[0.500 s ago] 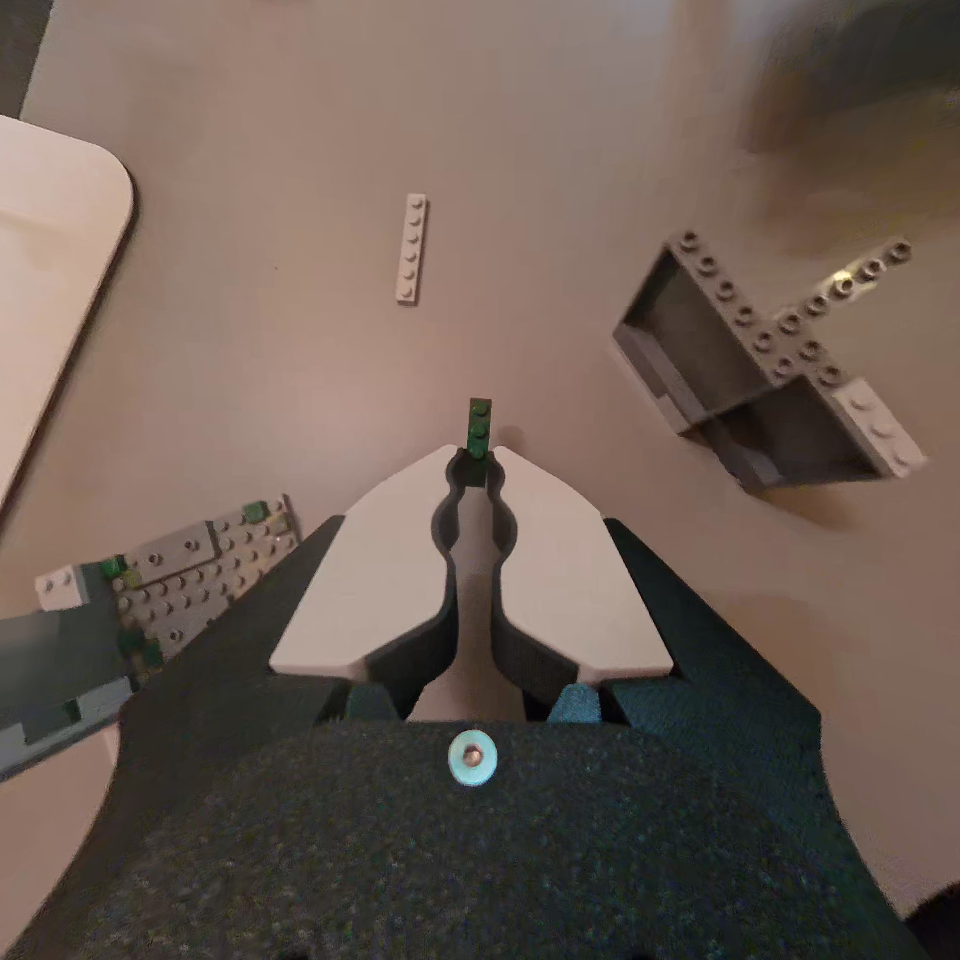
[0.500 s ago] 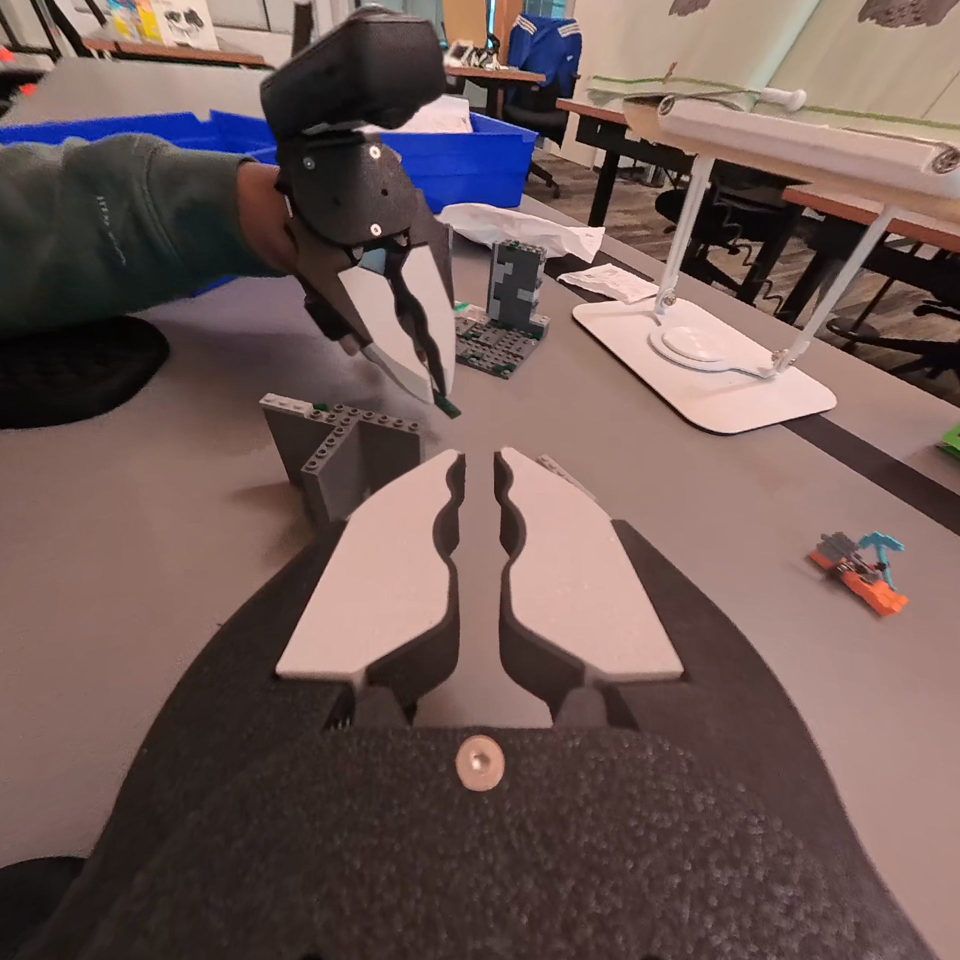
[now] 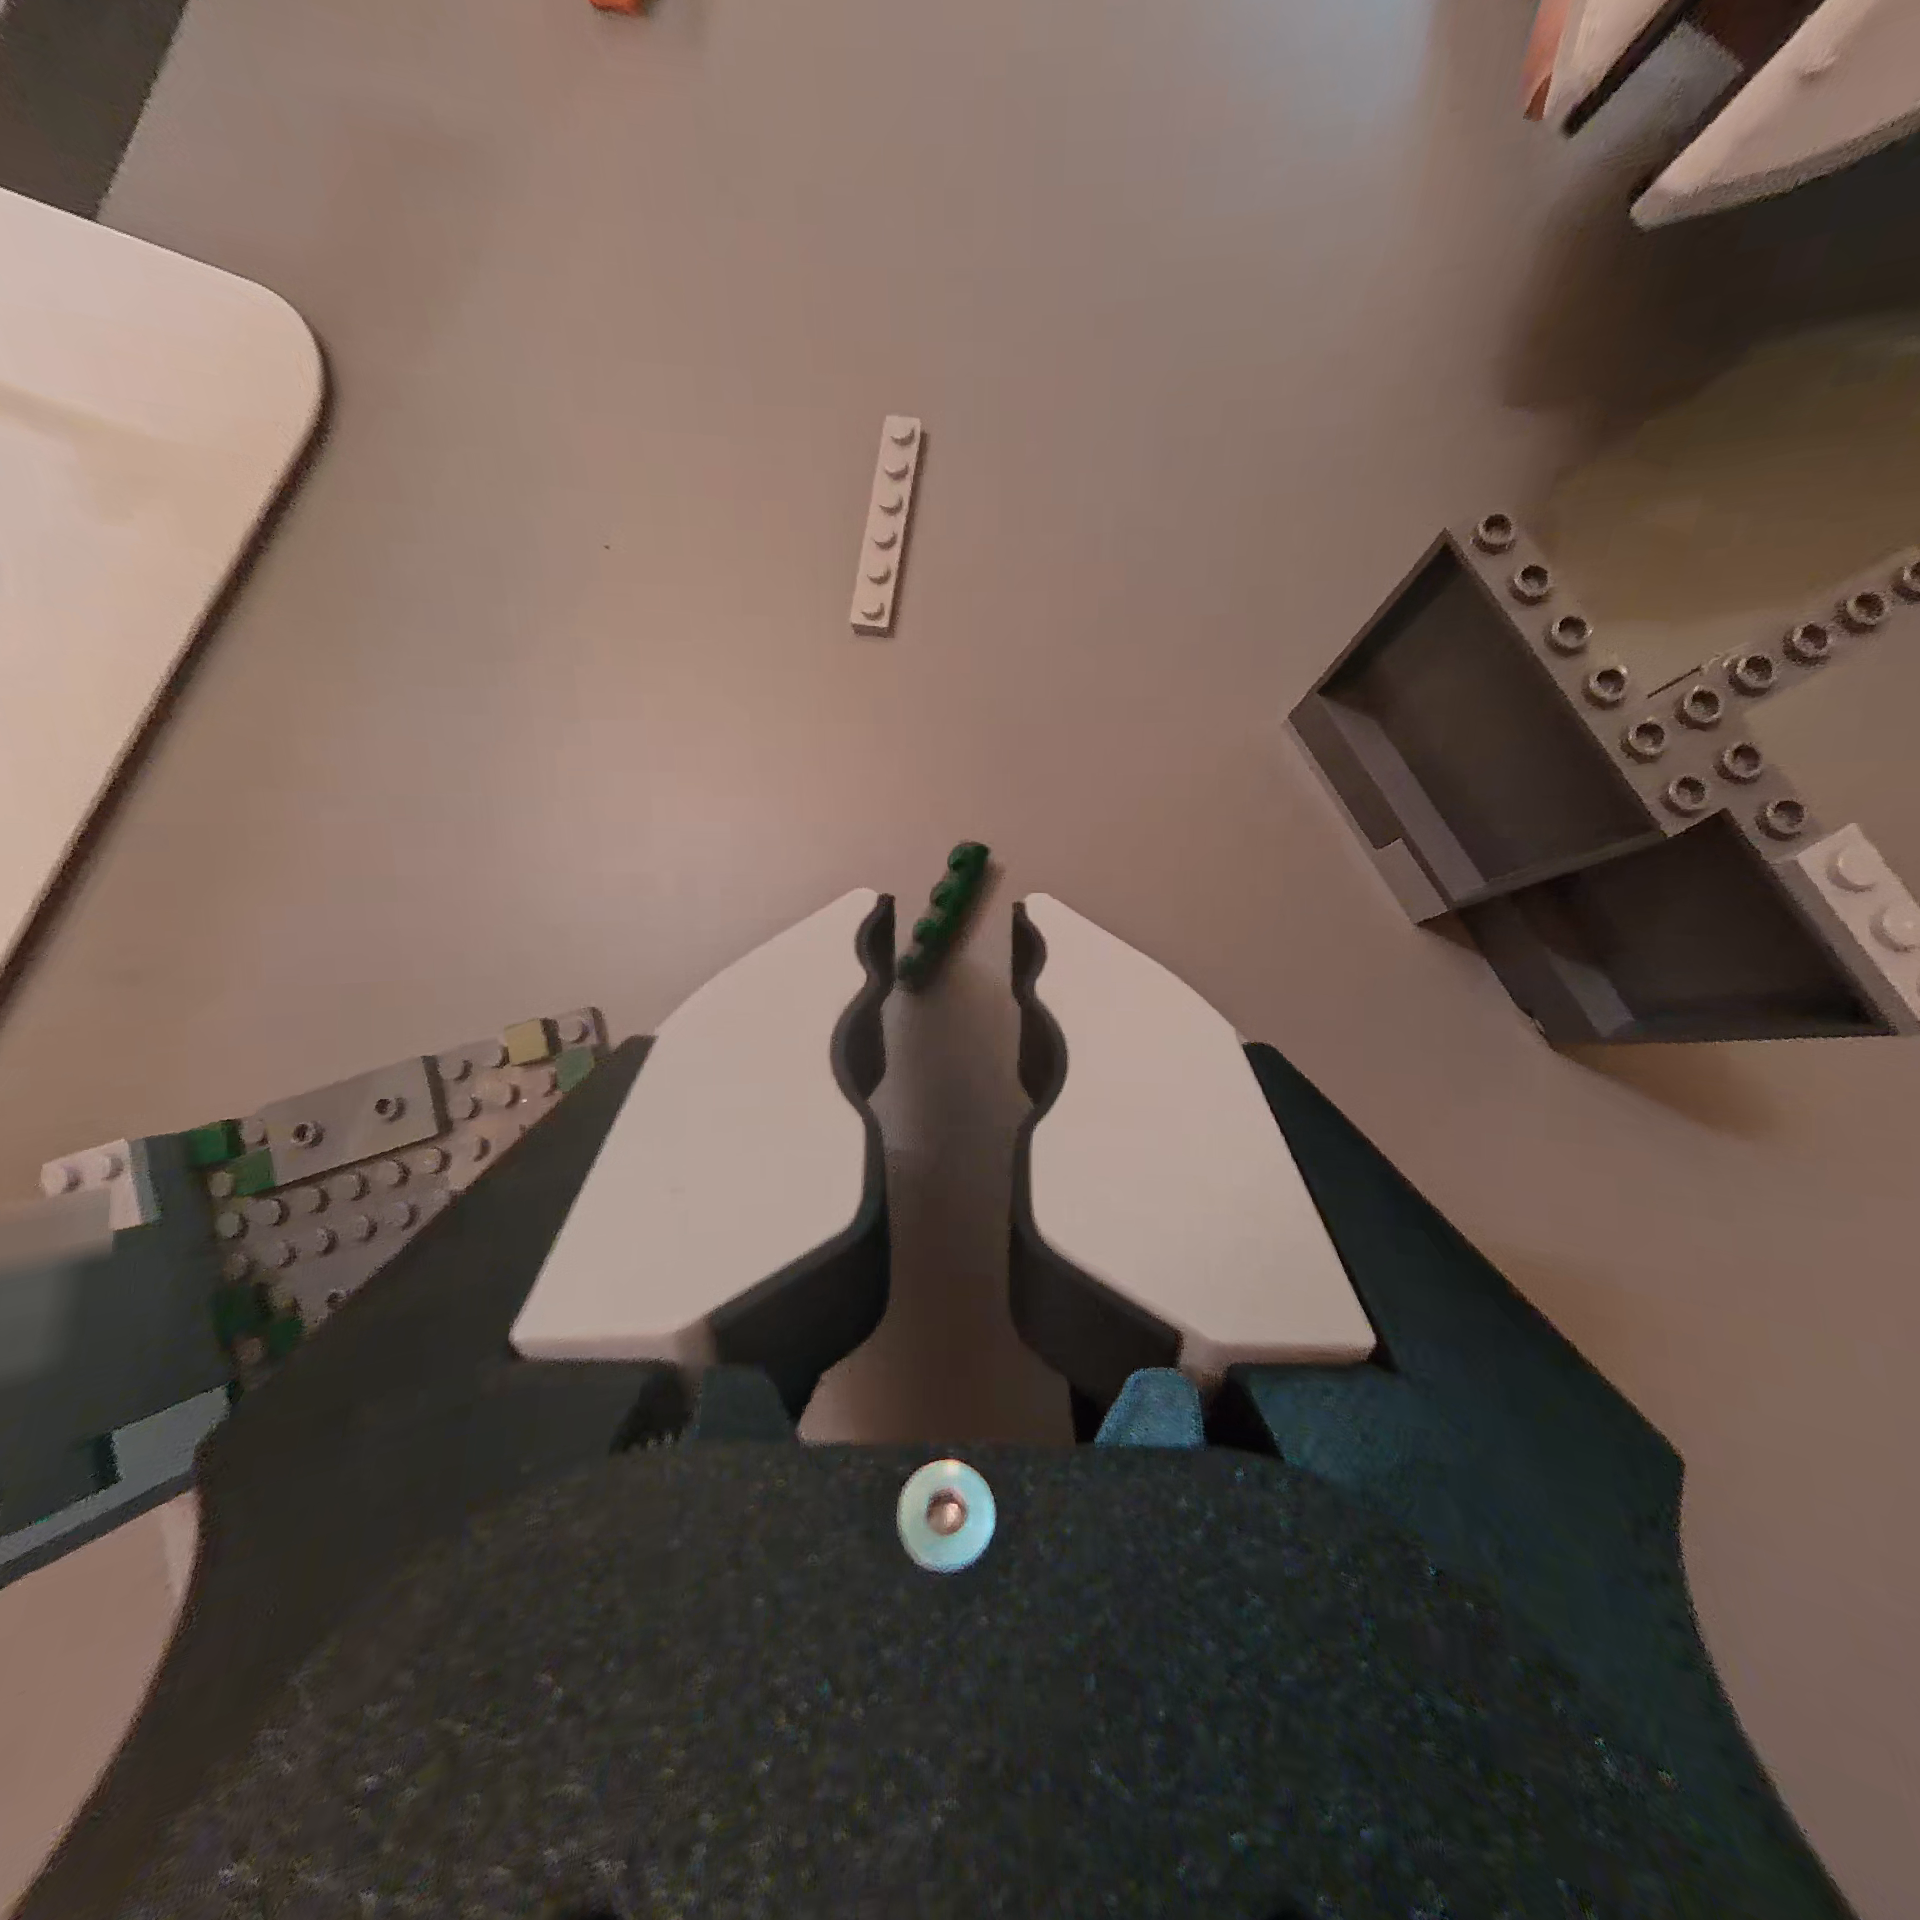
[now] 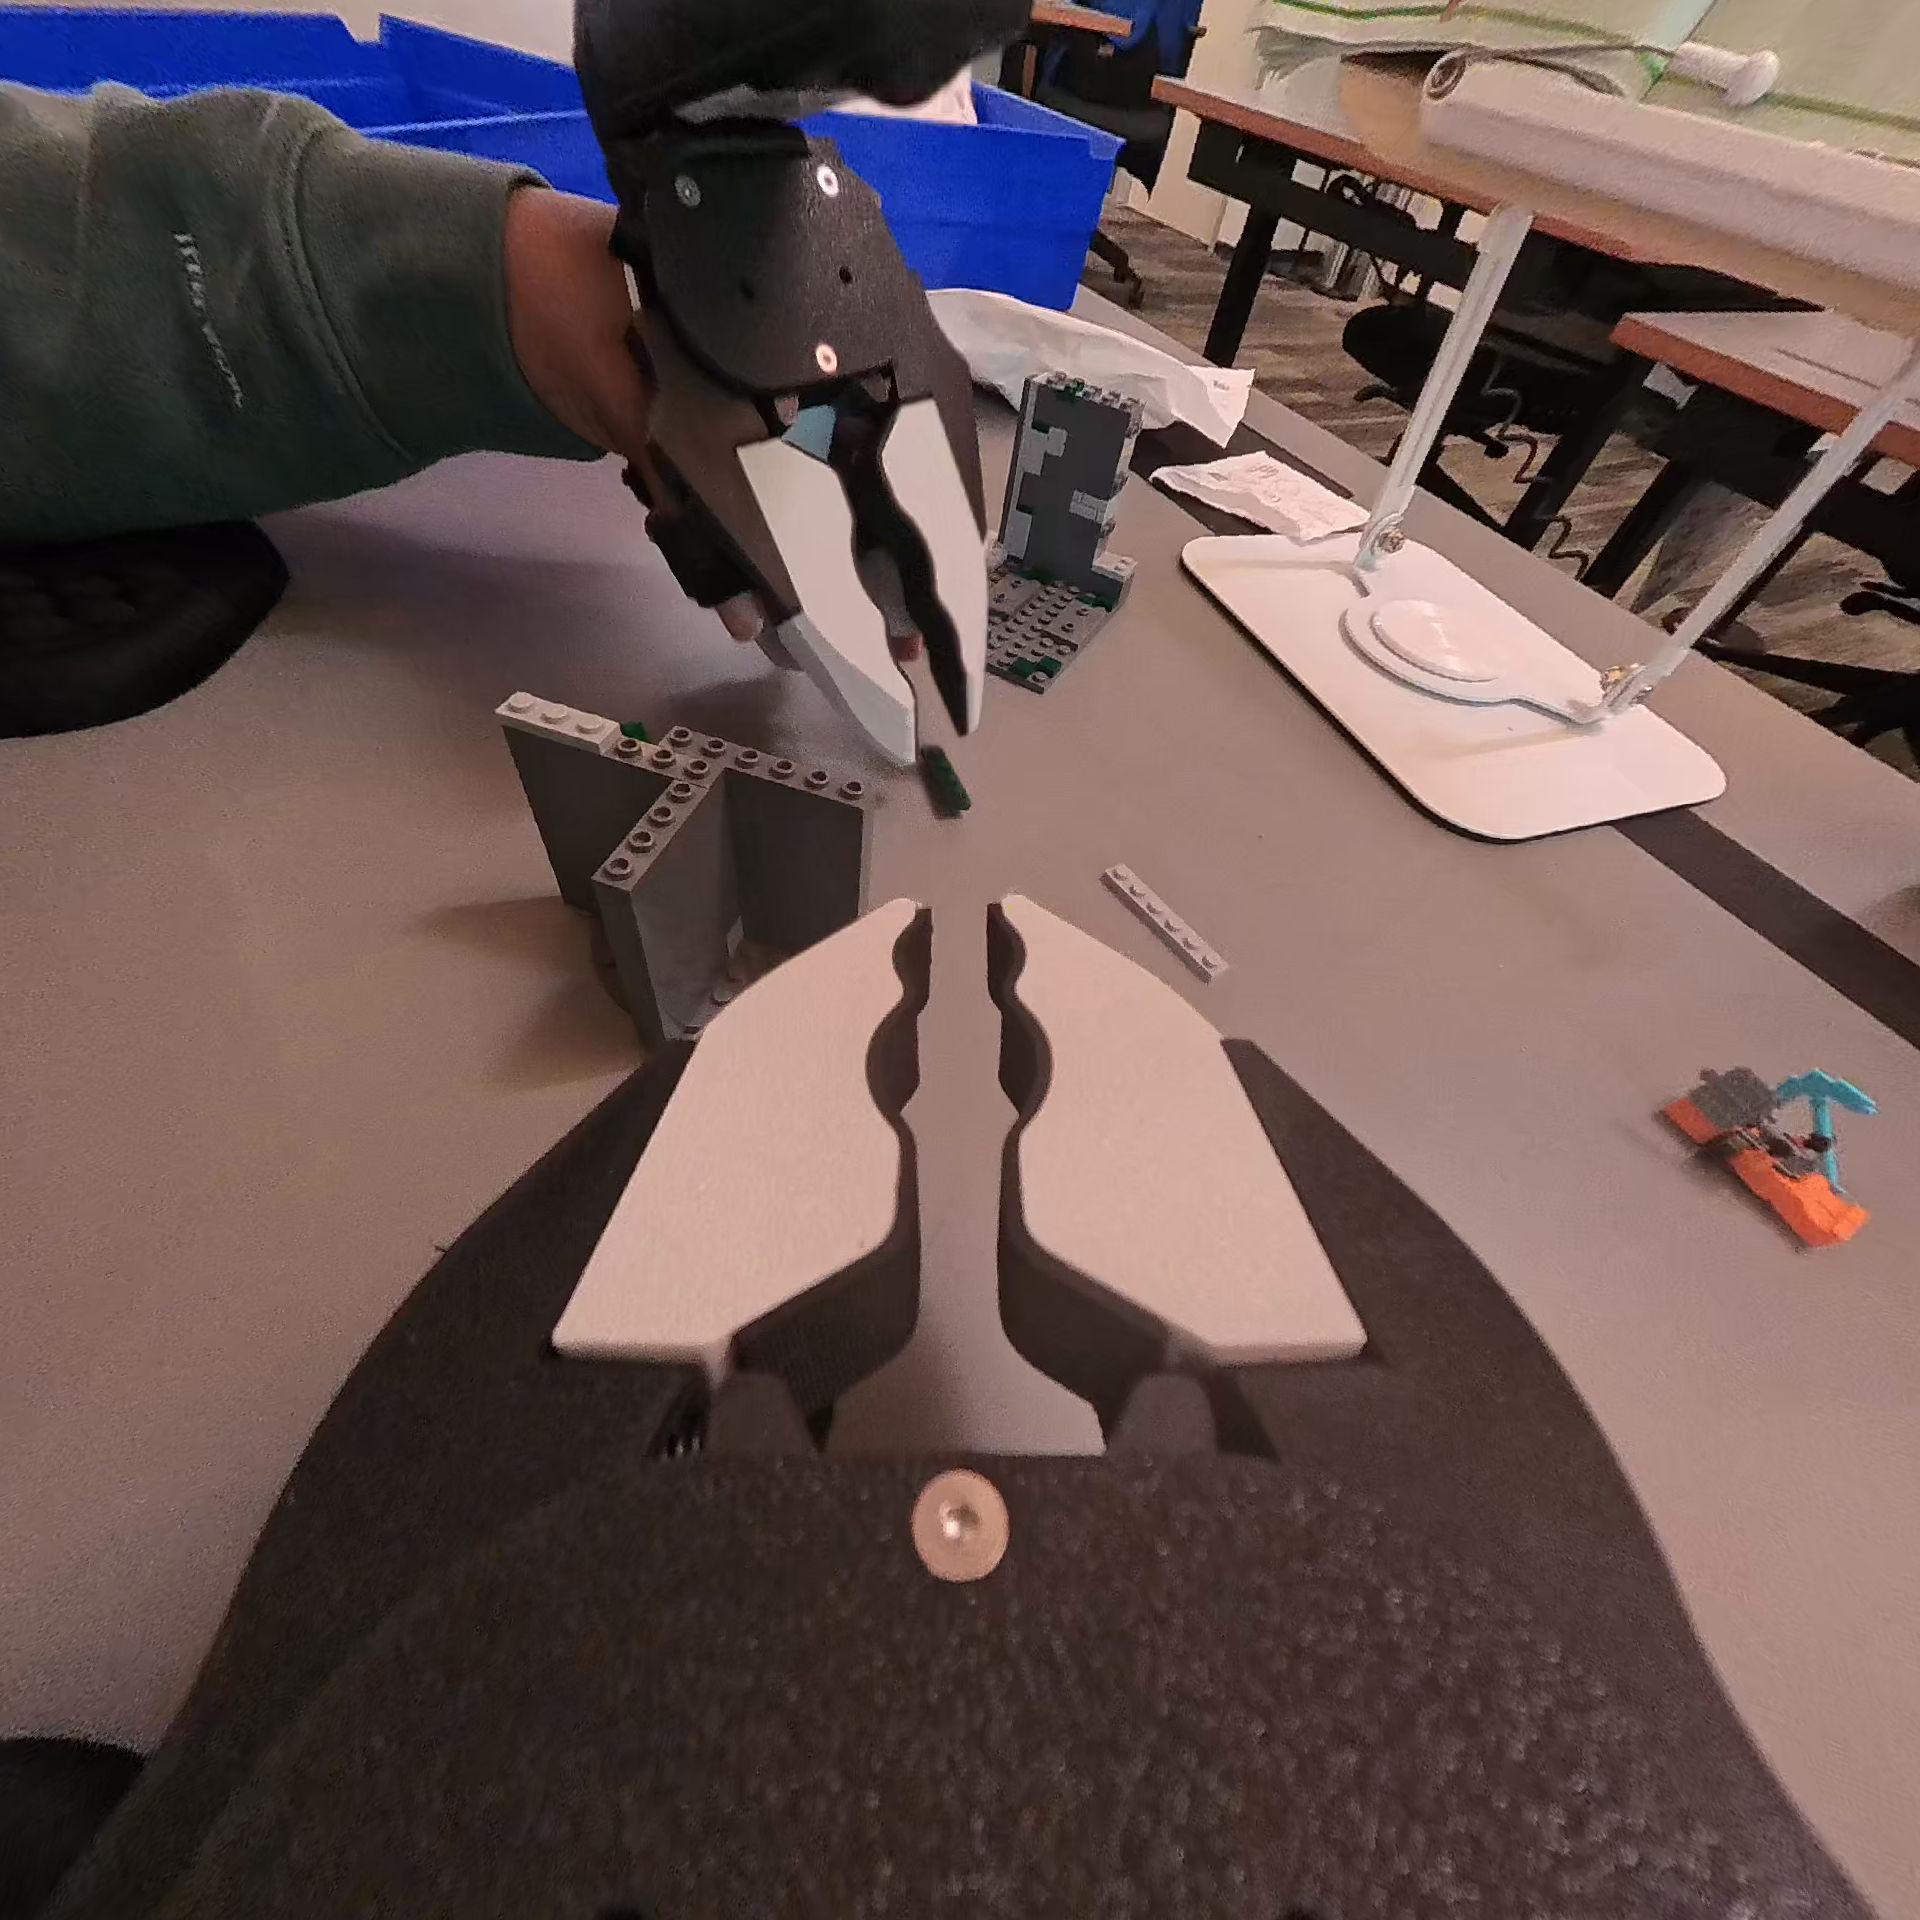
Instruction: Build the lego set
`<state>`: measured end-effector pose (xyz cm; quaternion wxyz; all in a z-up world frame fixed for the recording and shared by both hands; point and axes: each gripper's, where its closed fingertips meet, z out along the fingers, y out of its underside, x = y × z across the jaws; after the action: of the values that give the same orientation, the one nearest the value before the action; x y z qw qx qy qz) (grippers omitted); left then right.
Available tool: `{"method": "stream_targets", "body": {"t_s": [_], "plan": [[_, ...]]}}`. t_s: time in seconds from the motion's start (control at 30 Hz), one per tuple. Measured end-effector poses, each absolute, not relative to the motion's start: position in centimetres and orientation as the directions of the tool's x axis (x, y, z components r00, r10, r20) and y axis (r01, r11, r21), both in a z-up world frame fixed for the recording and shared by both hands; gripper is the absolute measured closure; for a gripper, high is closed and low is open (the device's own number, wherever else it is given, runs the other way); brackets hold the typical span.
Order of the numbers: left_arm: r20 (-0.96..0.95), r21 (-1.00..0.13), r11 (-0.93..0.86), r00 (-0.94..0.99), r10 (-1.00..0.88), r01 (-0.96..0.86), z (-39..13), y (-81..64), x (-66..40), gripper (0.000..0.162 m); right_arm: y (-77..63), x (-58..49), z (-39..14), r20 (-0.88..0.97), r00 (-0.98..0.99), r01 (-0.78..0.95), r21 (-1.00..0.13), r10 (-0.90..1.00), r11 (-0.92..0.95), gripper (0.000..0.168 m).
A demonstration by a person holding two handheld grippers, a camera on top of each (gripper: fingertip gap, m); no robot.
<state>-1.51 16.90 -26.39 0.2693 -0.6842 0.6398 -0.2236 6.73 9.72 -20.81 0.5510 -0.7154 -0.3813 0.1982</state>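
Note:
My left gripper [image 3: 951,909] is open and points down at the grey table; it also shows in the right wrist view [image 4: 935,727], held by a hand in a green sleeve. A small dark green plate [image 3: 940,914] lies loose and tilted just below its tips, gripped by neither finger; it also shows in the right wrist view [image 4: 945,781]. A dark grey wall assembly [image 3: 1558,727] [image 4: 686,831] stands right beside it. A light grey 1x6 plate [image 3: 886,525] [image 4: 1164,920] lies flat on the table. My right gripper [image 4: 958,909] is slightly open and empty, low over the table.
A grey baseplate with an upright wall [image 4: 1070,499] [image 3: 364,1164] stands behind the left gripper. A white lamp base [image 4: 1455,665] [image 3: 125,468] is at the right. A small orange and teal build [image 4: 1766,1153] lies at the far right. Blue bins [image 4: 935,187] and paper sit at the back. The left gripper's tips are roughly 12 cm from the right gripper's.
My left gripper has opened and let go of the green plate, which now sits tilted below its tips. My right gripper has moved closer to the grey wall assembly.

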Motion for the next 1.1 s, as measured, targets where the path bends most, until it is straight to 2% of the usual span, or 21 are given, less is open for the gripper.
{"method": "stream_targets", "body": {"t_s": [0.07,0.27,0.57,1.1], "plan": [[-0.043,-0.681,-0.043,0.098,-0.994,-0.731,-25.5,17.1,-1.6,0.137,9.7,6.7,-20.9,0.136,0.633,0.328,-0.939,0.762,-0.105,0.159],[-0.045,-0.703,-0.001,0.045,-0.998,-0.712,-22.7,15.1,-3.8,0.143,9.8,6.9,-21.1,0.139,0.64,0.334,-0.936,0.756,-0.111,0.159],[0.046,-0.541,0.003,-0.033,-0.998,-0.841,-27.0,9.4,-9.0,0.139,9.7,6.6,-21.5,0.139,0.626,0.349,-0.93,0.767,-0.116,0.159],[0.066,-0.568,-0.002,-0.043,-0.997,-0.823,-28.0,9.2,-8.0,0.146,9.7,6.5,-21.9,0.145,0.625,0.367,-0.922,0.767,-0.124,0.159]]}}
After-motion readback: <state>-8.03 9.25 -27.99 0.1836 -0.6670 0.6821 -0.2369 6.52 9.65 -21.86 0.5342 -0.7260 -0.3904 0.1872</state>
